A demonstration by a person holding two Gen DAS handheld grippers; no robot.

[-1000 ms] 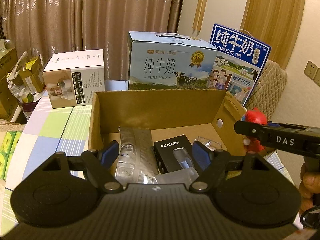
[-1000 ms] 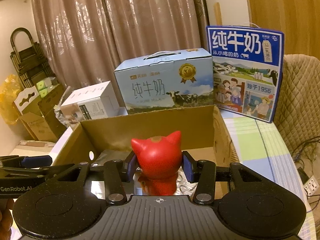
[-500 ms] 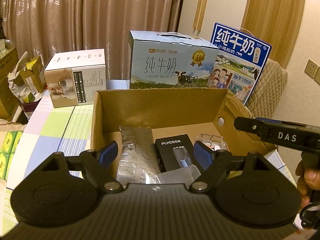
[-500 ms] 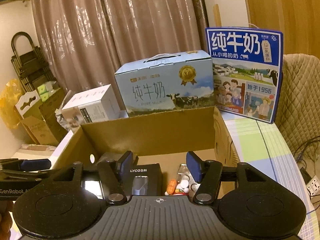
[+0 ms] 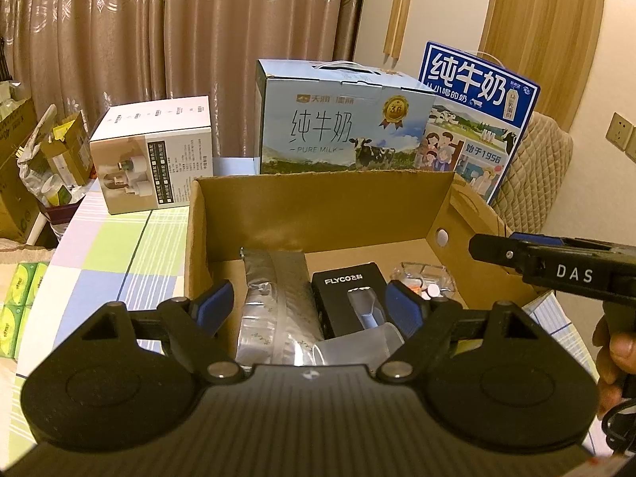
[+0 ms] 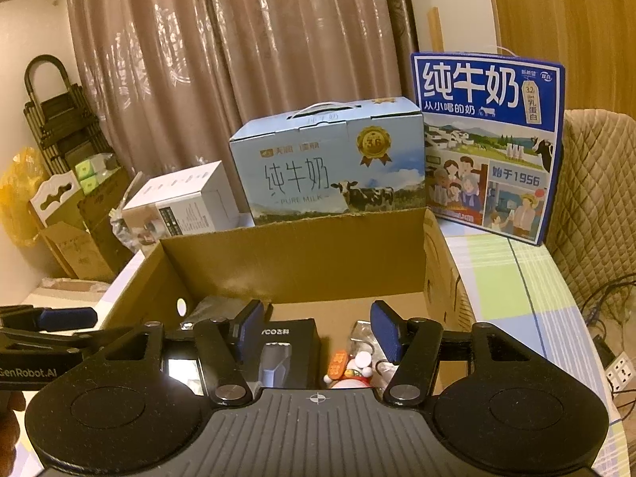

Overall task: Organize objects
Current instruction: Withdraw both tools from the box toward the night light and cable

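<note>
An open cardboard box [image 5: 318,202] [image 6: 294,262] stands on the table. Inside lie a silver foil pouch [image 5: 274,302], a black FLYCO box [image 5: 349,294] [image 6: 286,342], a clear plastic cup [image 5: 353,344] and a clear packet with small white and orange pieces [image 5: 425,282] [image 6: 353,361]. My left gripper [image 5: 308,304] is open and empty above the box's near edge. My right gripper [image 6: 316,328] is open and empty over the box's right part; it also shows in the left wrist view [image 5: 556,270]. The red cat figure is out of sight.
Behind the box stand a light blue milk carton [image 5: 342,127] [image 6: 330,163], a dark blue milk carton [image 5: 477,119] [image 6: 489,143] and a white appliance box [image 5: 155,159] [image 6: 183,202]. The tablecloth [image 5: 111,246] is checkered. A padded chair [image 6: 596,183] is at the right.
One second ago my right gripper was shut on a red cat figure over the box. It opened, and the figure dropped out of its jaws. My left gripper stayed open and nearly still.
</note>
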